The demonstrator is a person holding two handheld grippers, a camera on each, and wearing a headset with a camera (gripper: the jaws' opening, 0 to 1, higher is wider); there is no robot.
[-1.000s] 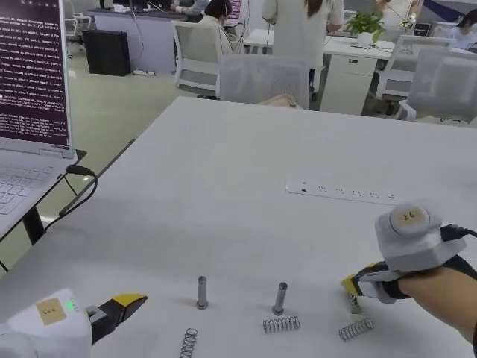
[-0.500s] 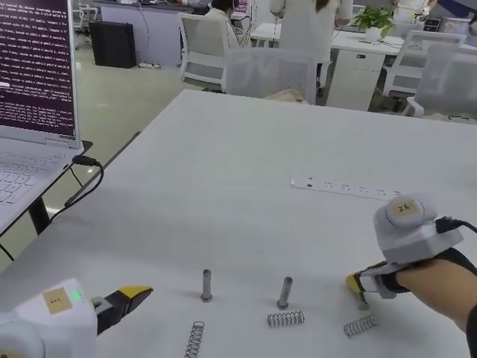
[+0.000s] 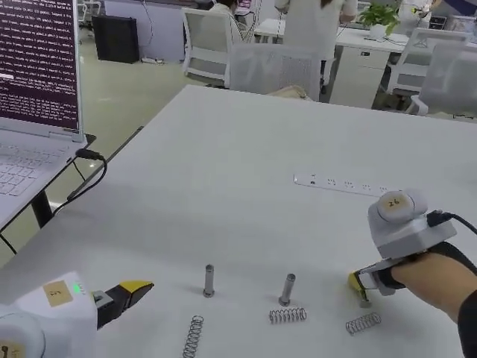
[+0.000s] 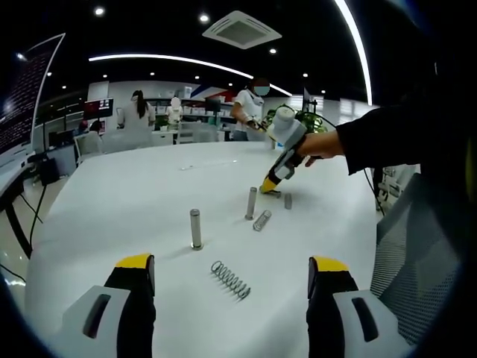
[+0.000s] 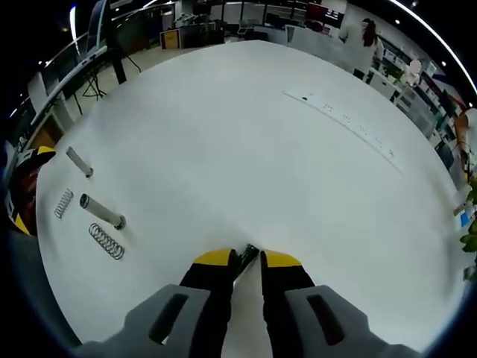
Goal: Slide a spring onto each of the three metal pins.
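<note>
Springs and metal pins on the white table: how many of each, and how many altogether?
Springs: 3 (left spring, middle spring, right spring)
Metal pins: 3 (left pin, middle pin, right pin between the jaws of the right gripper)
Total: 6

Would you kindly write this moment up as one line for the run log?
left gripper: open | right gripper: shut on third pin | springs: all three loose
</note>
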